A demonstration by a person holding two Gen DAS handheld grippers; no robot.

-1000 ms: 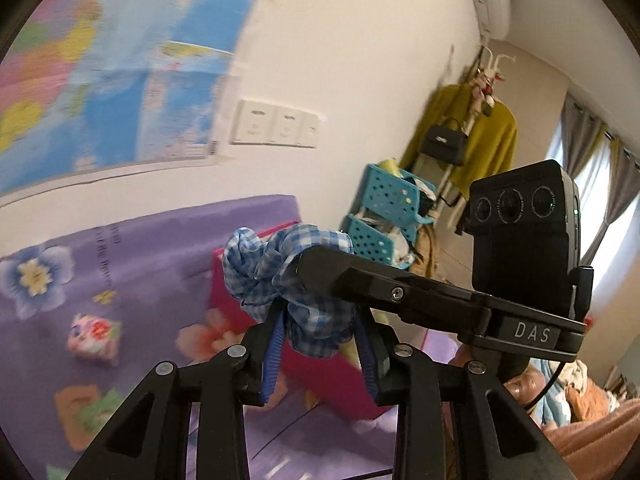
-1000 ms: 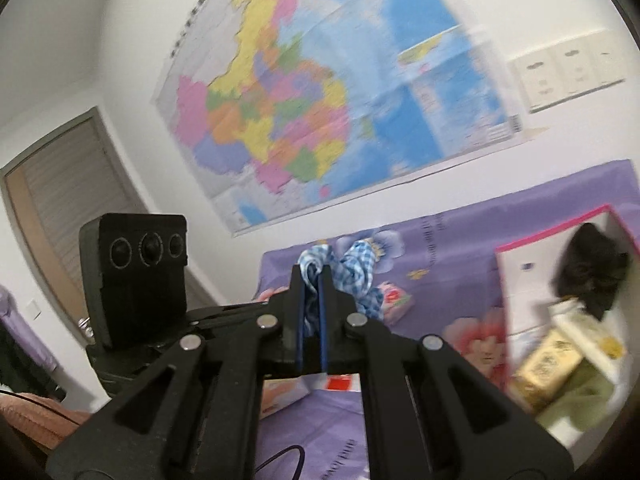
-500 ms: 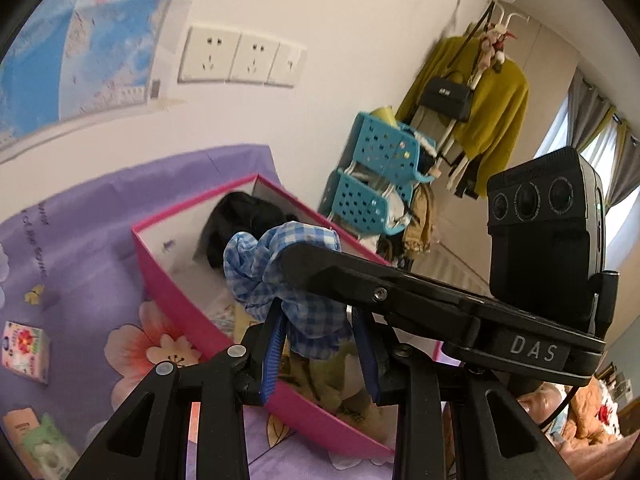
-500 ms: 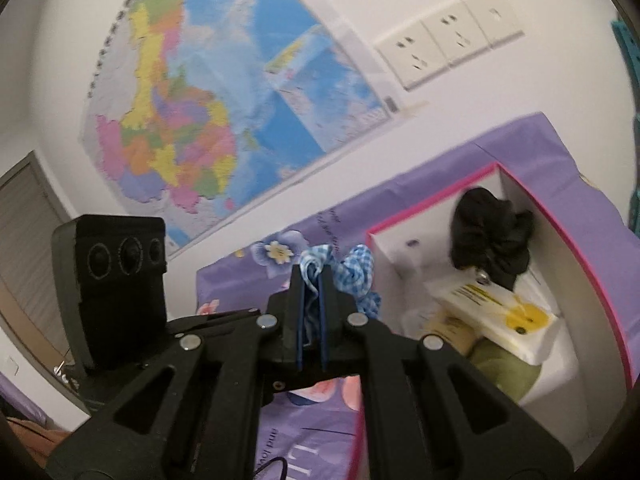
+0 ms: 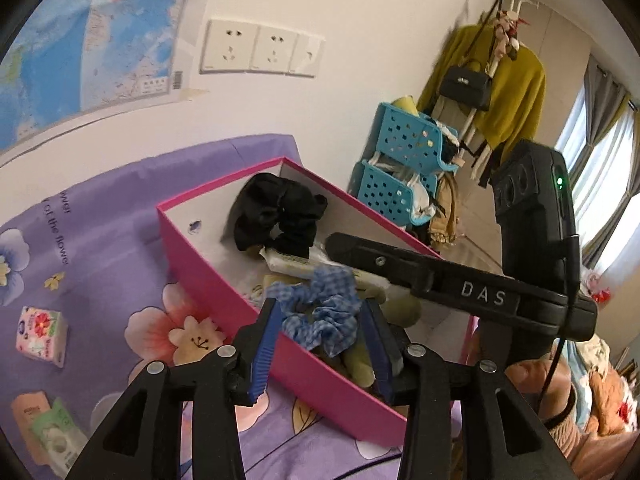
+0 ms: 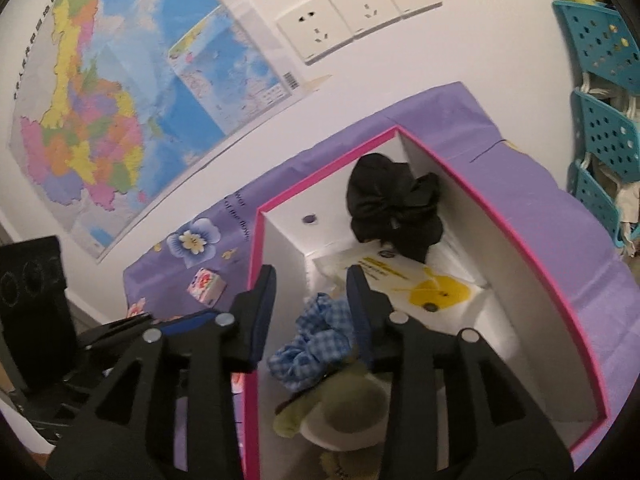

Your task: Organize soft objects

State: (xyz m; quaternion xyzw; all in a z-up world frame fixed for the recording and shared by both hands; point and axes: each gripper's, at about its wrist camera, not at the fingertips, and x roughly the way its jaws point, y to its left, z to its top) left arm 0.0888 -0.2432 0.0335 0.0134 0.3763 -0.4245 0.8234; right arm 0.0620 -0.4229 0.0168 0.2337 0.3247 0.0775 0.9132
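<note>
Both grippers have swung from the wall map down over the pink-walled cardboard box, and their jaws have just been opening. Left gripper: blue pads parted, blue-and-white checked fabric scrunchie between them, no longer pinched. Right gripper: jaws apart, nothing gripped; scrunchie lies inside the box on a green plush toy. Black fabric scrunchie sits at the far corner, above a white-and-yellow packet.
</note>
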